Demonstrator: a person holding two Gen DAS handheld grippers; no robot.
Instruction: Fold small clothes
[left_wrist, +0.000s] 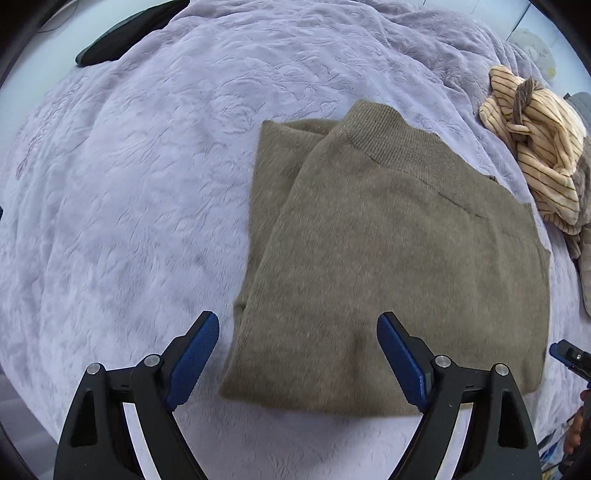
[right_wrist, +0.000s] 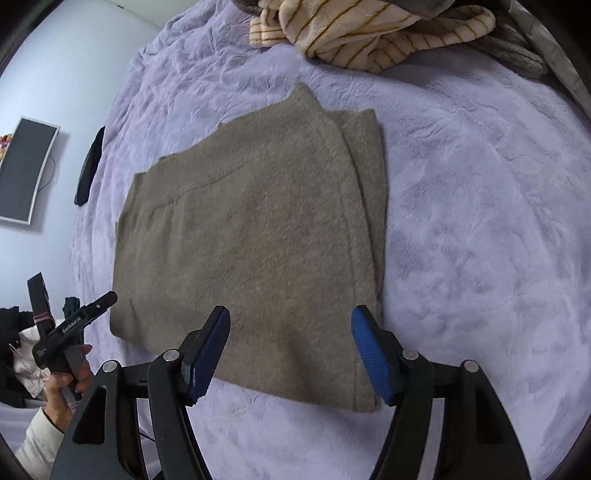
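While folded: the olive-brown knitted sweater (left_wrist: 388, 258) (right_wrist: 251, 240) lies flat on the lilac plush bedspread (left_wrist: 129, 184) (right_wrist: 480, 221), ribbed collar at its far edge.
Left gripper (left_wrist: 297, 354): jaws spread wide, holding nothing, poised over the sweater's near hem.
Right gripper (right_wrist: 290, 350): jaws apart, empty, above the near hem.
Beyond: a cream striped fleece garment (left_wrist: 535, 147) (right_wrist: 369, 33) lies crumpled past the sweater.
Far edge: a dark cloth (left_wrist: 122, 35) (right_wrist: 90, 166).
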